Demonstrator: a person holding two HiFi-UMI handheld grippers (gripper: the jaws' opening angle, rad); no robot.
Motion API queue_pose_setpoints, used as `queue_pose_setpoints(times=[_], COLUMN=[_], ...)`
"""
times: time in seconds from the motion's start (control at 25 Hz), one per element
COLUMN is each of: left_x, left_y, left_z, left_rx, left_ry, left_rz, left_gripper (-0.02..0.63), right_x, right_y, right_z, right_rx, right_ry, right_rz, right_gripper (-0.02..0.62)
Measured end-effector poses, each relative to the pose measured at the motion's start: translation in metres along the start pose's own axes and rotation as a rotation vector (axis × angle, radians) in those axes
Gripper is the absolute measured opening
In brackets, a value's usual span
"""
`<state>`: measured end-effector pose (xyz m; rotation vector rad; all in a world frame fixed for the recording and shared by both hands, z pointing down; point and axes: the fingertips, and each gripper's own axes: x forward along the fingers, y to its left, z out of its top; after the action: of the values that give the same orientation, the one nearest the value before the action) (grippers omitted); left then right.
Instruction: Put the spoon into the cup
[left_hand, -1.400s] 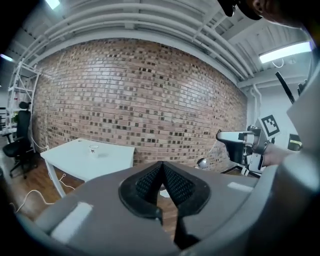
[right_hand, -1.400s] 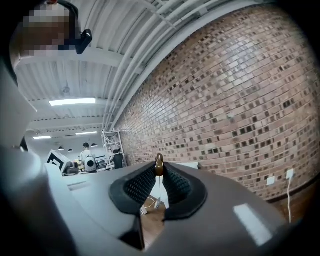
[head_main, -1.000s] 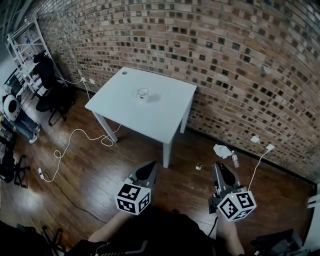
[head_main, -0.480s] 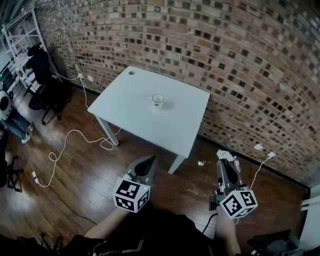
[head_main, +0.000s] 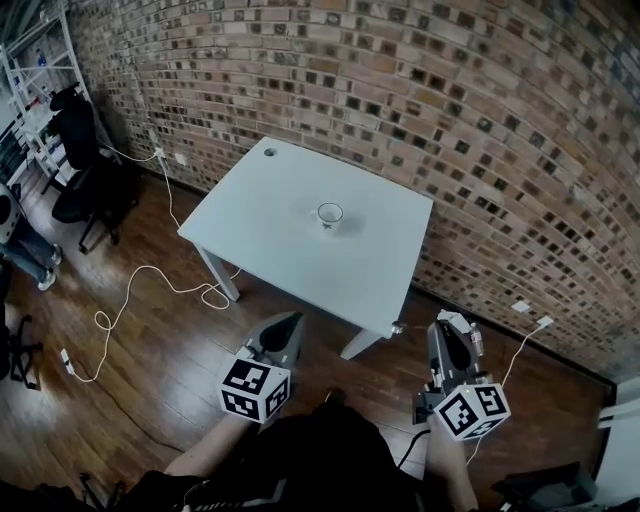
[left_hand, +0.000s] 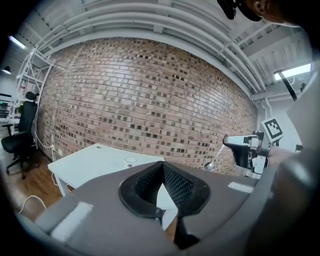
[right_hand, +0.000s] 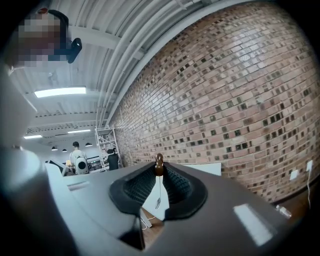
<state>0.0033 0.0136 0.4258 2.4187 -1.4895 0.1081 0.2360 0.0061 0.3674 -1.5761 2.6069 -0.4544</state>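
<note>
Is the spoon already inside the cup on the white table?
No, the spoon is held in the right gripper, short of the table and well apart from the cup standing on it.

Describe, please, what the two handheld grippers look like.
Both the left gripper and right gripper are grey, tapering to pointed jaws lined with black ribbed pads. Each carries a white cube printed with black square markers.

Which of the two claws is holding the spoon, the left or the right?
The right claw: its jaws are shut on the spoon, which sticks out sideways. The left claw has nothing between its jaws.
</note>
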Motion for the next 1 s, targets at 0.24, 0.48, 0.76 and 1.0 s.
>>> queue_pose_setpoints(times=[0.24, 0.48, 0.76, 1.0], left_x=[0.033, 0.074, 0.119, 0.145], left_y=[0.017, 0.042, 0.084, 0.141], left_z=[0.017, 0.042, 0.063, 0.083], left_rx=[0.018, 0.047, 0.055, 0.077], left_ry=[0.003, 0.024, -0.014, -0.012], left_rz=[0.007, 0.037, 0.039, -0.071], left_gripper=[-0.006, -0.006, -0.006, -0.006], right_x=[0.043, 0.088, 0.152, 0.209], right_y=[-0.017, -0.038, -0.054, -0.035], right_z=[0.008, 0.018, 0.022, 0.025], right_rx=[0.005, -0.016, 0.03, 0.066], right_ry=[-0.028, -0.017, 0.0, -0.038], right_rz=[0.03, 0.051, 0.059, -0.009], right_gripper=[0.049, 0.049, 0.049, 0.049])
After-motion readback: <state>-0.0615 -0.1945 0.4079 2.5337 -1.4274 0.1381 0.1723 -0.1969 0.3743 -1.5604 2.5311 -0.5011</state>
